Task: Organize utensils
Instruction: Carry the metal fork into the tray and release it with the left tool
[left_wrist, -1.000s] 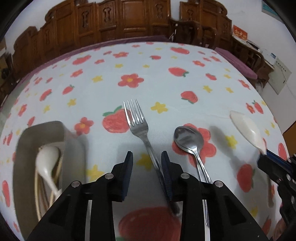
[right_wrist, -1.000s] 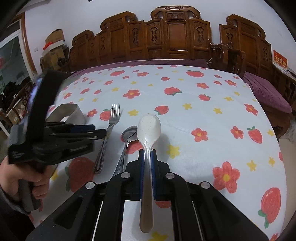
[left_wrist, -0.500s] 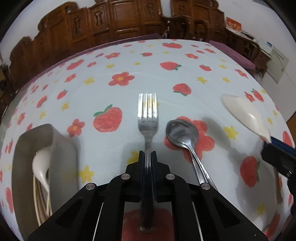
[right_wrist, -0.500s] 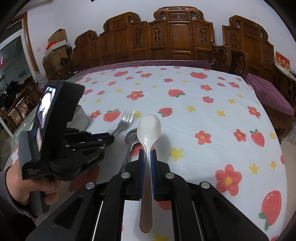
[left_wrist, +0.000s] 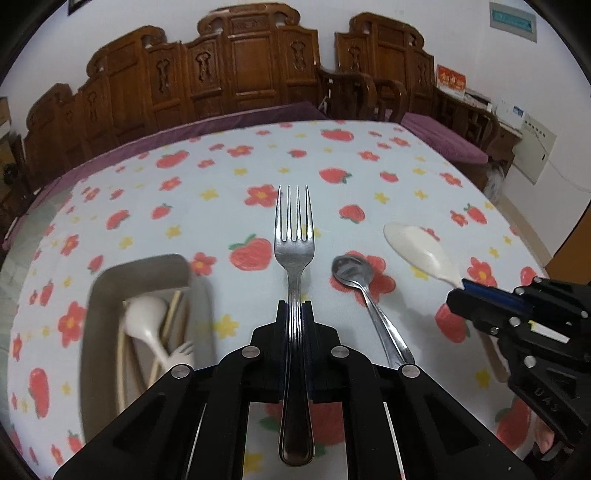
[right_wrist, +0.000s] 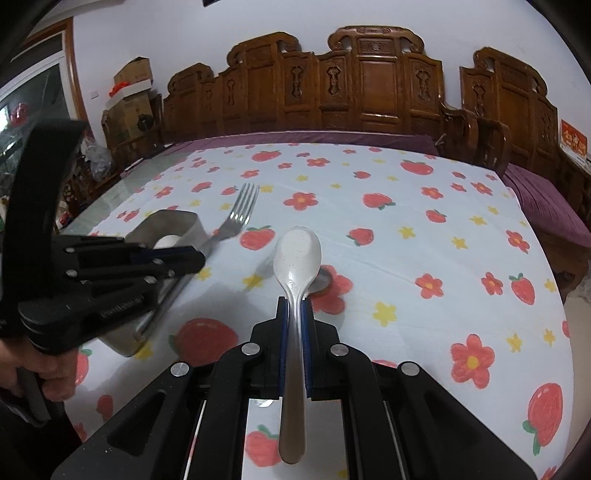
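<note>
My left gripper (left_wrist: 294, 308) is shut on a steel fork (left_wrist: 294, 243), held above the table with the tines pointing away. The same fork (right_wrist: 240, 214) shows in the right wrist view, sticking out of the left gripper (right_wrist: 197, 258). My right gripper (right_wrist: 294, 306) is shut on the handle of a white speckled spoon (right_wrist: 297, 254), also lifted; that white spoon (left_wrist: 421, 251) appears at the right of the left wrist view in the right gripper (left_wrist: 458, 295). A steel spoon (left_wrist: 354, 273) lies on the tablecloth between them. A grey utensil tray (left_wrist: 92, 317) at the left holds a white spoon, a white fork and chopsticks.
The table wears a white cloth (right_wrist: 406, 229) printed with strawberries and flowers. Carved wooden chairs (right_wrist: 369, 88) with purple cushions line the far edge and the right side. A person's hand (right_wrist: 44, 373) grips the left tool at the lower left.
The left gripper closed on the fork's handle and lifted it off the cloth. The right gripper rose a little with the white spoon still in it.
</note>
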